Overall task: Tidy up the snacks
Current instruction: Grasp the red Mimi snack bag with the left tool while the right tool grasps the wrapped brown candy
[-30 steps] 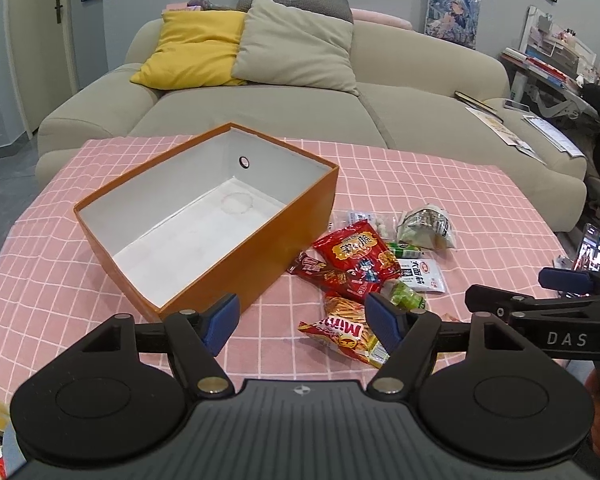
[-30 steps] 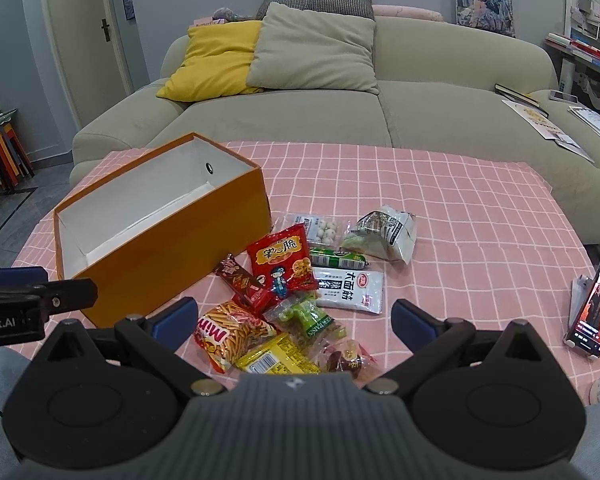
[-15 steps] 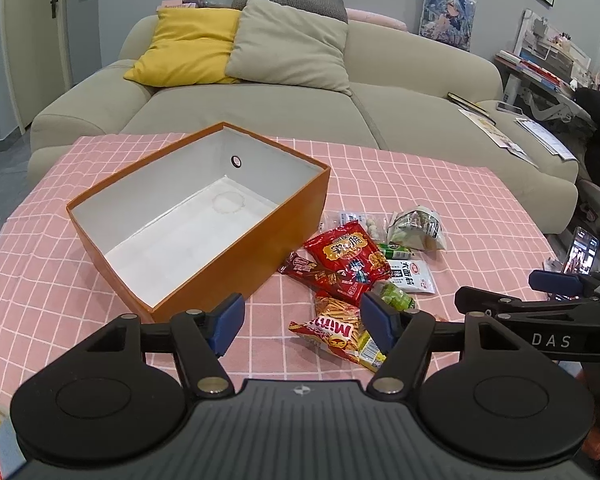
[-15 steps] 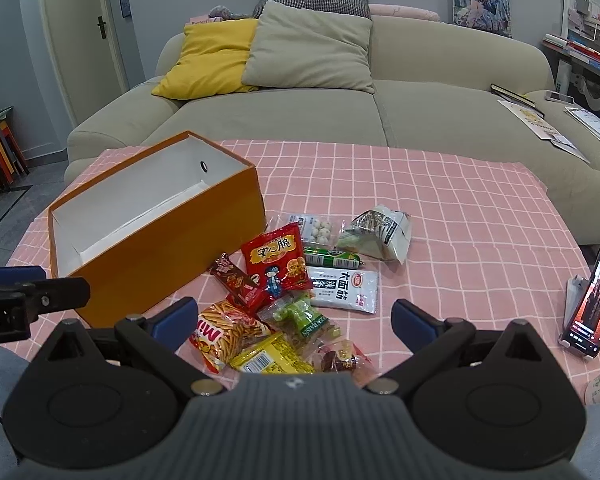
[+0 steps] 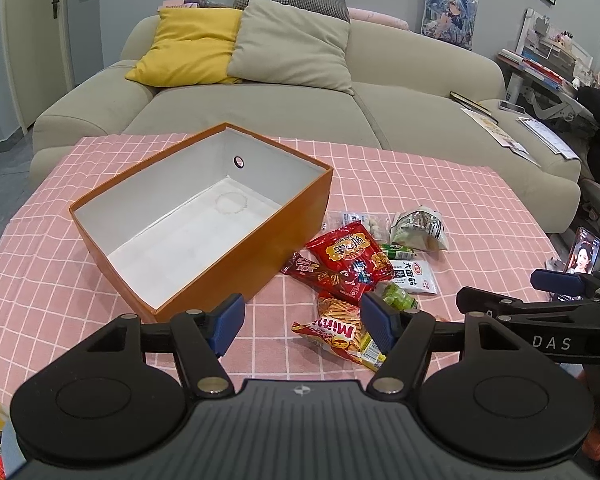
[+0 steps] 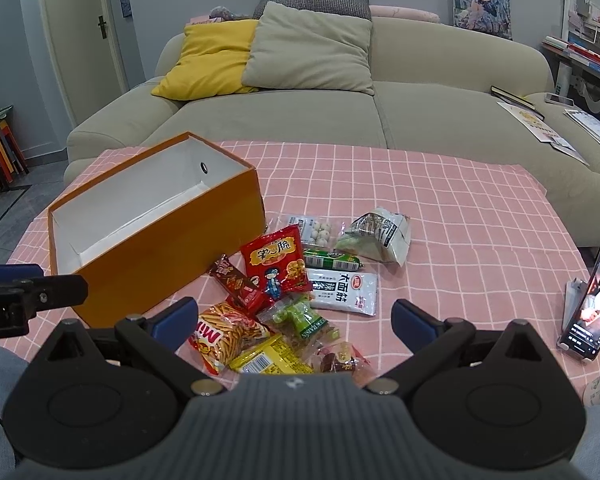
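Snacks (image 6: 284,292) lie at the table's near edge, right of the orange box (image 5: 204,216), directly ahead of the right gripper (image 6: 294,316) (both grippers spread, empty), the left gripper (image 5: 300,318) offset boxward.

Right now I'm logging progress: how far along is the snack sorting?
Nothing is done: the orange box is empty inside. Nothing is in hand: the left tongs and right tongs are open. The whole snack pile lies on the pink checked tablecloth beside the box, waiting.
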Demonstrator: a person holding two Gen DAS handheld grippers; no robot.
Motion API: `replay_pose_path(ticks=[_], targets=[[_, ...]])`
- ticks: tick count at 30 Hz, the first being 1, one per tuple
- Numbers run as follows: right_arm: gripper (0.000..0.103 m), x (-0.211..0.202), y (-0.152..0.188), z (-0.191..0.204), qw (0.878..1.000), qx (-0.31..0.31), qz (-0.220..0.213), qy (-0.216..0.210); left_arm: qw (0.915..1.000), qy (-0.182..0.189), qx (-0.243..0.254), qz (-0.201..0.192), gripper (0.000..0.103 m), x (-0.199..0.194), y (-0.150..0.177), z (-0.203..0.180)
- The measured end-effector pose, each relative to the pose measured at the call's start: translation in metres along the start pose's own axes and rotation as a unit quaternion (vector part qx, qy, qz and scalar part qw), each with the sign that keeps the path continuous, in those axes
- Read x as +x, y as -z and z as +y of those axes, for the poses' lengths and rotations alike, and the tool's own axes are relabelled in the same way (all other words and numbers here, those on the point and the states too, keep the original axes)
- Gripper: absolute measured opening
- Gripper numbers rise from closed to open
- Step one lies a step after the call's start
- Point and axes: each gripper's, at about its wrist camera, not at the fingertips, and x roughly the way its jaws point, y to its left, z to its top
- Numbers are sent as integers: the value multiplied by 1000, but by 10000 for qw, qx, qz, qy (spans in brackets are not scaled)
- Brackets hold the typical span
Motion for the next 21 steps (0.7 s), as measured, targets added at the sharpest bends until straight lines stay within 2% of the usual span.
replay_pose_path(ticks=[21], targets=[[99, 1, 4, -1, 9999, -123, -58, -64, 10000, 7, 42, 56, 78, 2, 0, -3]])
